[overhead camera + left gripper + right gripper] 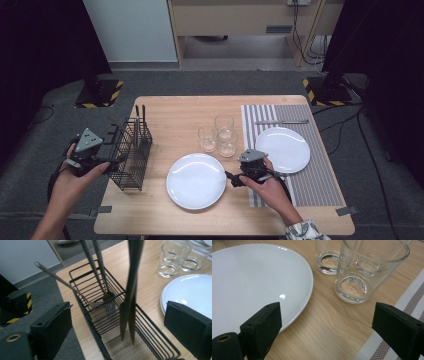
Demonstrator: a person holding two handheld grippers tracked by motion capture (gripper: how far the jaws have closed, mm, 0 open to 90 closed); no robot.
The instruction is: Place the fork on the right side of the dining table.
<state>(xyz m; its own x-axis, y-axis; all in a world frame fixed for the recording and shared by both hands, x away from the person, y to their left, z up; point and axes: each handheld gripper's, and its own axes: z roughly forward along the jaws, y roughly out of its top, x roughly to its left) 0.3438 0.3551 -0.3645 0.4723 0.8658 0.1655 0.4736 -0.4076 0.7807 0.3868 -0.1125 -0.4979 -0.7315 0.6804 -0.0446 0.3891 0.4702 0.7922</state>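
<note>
L gripper fingers wide open at cutlery basket; forks thin, stiff, slippery — pinch mid-handle. R gripper open, empty.

High view: fixed cam above near edge of desk, facing fwd/down, far. Left gripper view: close, looks down into wire basket. Right gripper view: close, low over desk. All three share front plate and glasses.

Forks crowd the basket; bare wood beside glasses.
</note>
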